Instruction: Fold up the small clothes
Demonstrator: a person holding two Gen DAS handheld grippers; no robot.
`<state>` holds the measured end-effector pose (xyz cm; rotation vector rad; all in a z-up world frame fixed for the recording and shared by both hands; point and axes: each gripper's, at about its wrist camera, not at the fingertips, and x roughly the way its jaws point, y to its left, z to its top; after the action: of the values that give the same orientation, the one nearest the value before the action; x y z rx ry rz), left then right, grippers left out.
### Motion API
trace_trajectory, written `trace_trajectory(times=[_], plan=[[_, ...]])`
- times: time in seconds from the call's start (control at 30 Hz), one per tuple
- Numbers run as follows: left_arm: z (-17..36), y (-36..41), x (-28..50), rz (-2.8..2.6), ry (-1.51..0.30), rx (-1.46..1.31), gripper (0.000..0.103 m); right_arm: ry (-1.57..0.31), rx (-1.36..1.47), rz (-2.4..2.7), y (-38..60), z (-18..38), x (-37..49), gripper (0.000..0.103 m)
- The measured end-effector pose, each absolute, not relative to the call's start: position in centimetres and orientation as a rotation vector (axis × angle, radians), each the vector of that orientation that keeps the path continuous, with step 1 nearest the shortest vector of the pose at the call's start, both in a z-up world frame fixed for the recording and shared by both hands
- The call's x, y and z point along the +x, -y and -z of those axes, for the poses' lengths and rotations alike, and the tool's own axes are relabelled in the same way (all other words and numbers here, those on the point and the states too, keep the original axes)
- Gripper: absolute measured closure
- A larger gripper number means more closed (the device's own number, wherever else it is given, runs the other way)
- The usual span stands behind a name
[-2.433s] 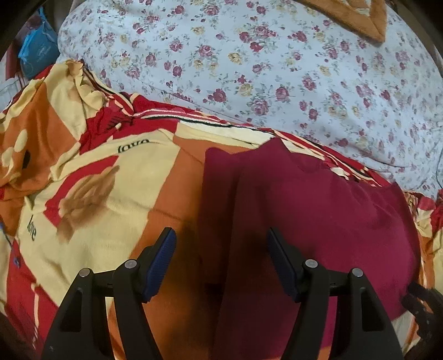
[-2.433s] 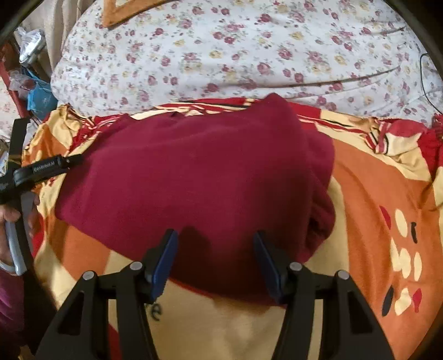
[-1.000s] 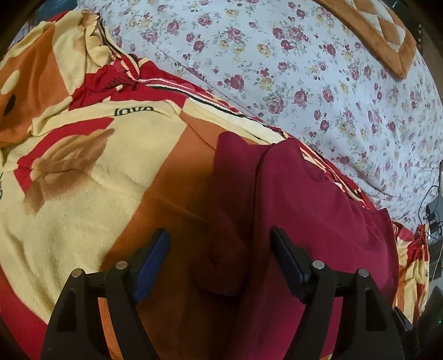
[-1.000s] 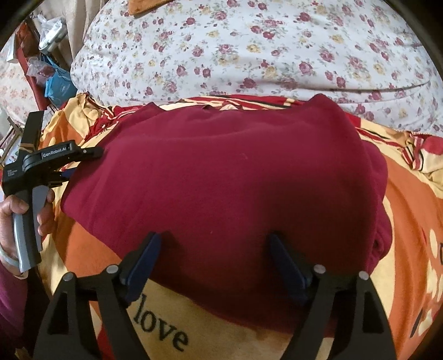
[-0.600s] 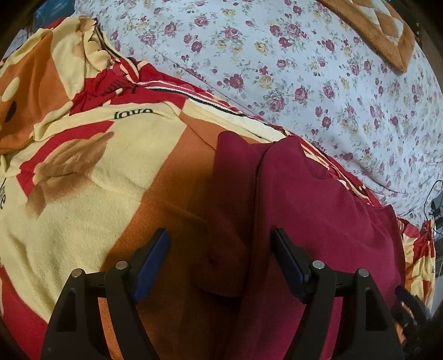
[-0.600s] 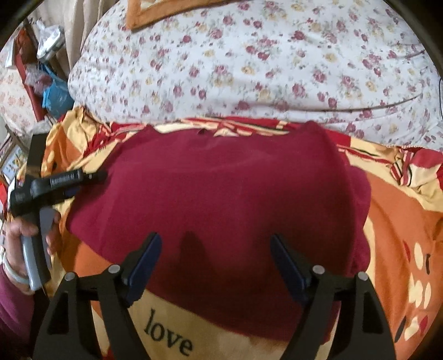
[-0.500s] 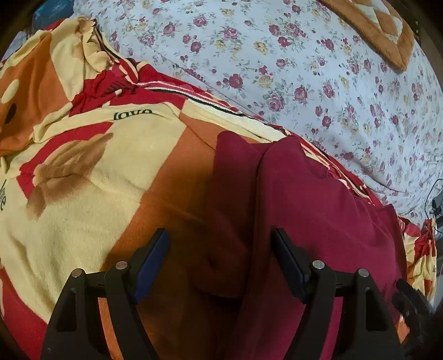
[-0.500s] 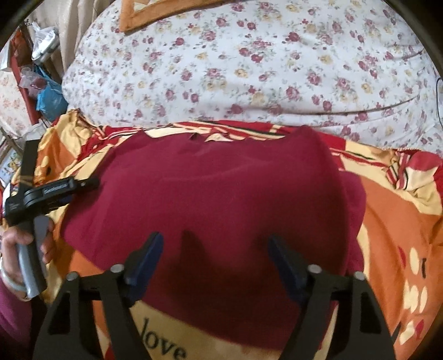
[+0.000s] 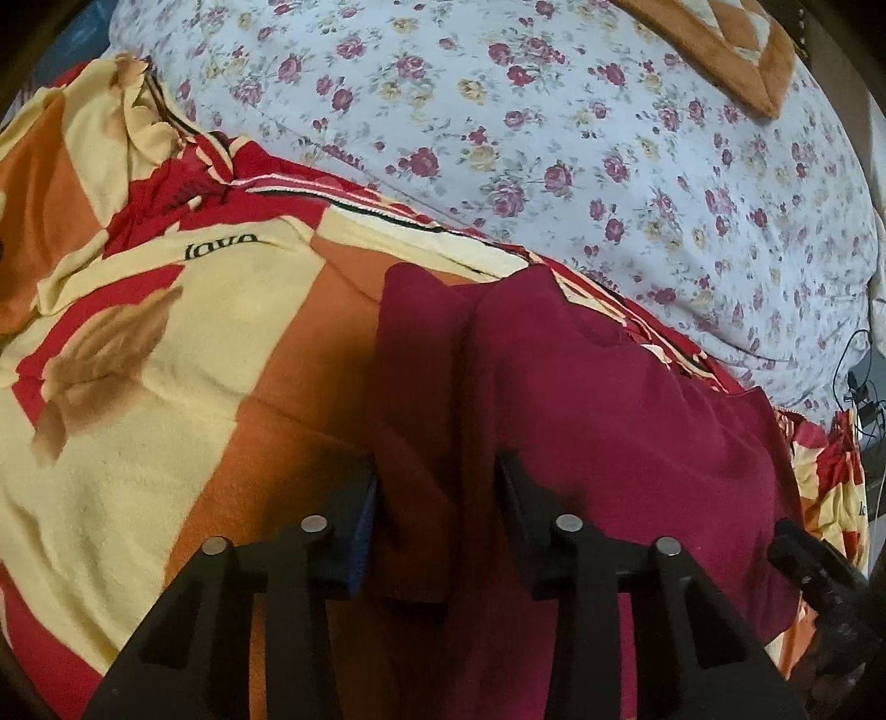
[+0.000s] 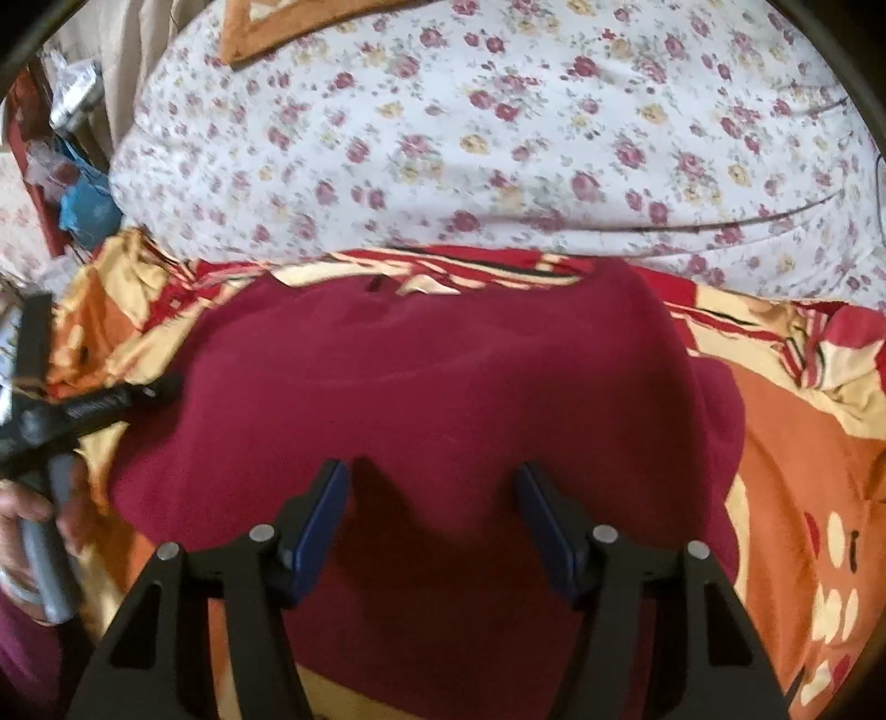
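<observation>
A dark red garment (image 9: 609,421) lies flat on a patterned blanket (image 9: 183,354); it also fills the middle of the right wrist view (image 10: 443,399). Its left sleeve (image 9: 412,443) hangs as a separate strip beside the body. My left gripper (image 9: 437,498) has its jaws partly closed around that sleeve, both pads close to the cloth. My right gripper (image 10: 432,498) is open, its jaws standing over the garment's near hem. The left gripper also shows in the right wrist view (image 10: 94,412), at the garment's left edge.
A white floral quilt (image 9: 554,138) rises behind the blanket, with an orange patterned cloth (image 9: 720,50) on it. Cables (image 9: 858,387) lie at the far right. Clutter and a blue bag (image 10: 83,205) sit at the left beyond the bed.
The left gripper's jaws have narrowed around the red sleeve. The right gripper's jaws have narrowed a little and stay over the near hem.
</observation>
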<state>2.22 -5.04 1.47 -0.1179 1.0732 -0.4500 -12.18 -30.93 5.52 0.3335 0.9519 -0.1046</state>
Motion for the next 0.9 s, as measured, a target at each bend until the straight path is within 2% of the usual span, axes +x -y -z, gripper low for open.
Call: trace_trajectory(times=[0.27, 0.47, 0.9], plan=[[-2.2, 5.1, 1.9, 0.488, -1.038, -0.128, 0.088, -0.987, 0.384, 0.100, 30.9, -5.2, -10.6, 0.035], [-2.8, 5.5, 1.6, 0.513, -1.018, -0.112, 0.089, -0.993, 0.449, 0.076, 31.4, -5.1, -10.0, 0.031], [-3.2, 5.8, 0.9, 0.509, -0.988, -0.075, 0.094, -1.014, 0.422, 0.085, 30.8, -5.1, -10.6, 0.029]])
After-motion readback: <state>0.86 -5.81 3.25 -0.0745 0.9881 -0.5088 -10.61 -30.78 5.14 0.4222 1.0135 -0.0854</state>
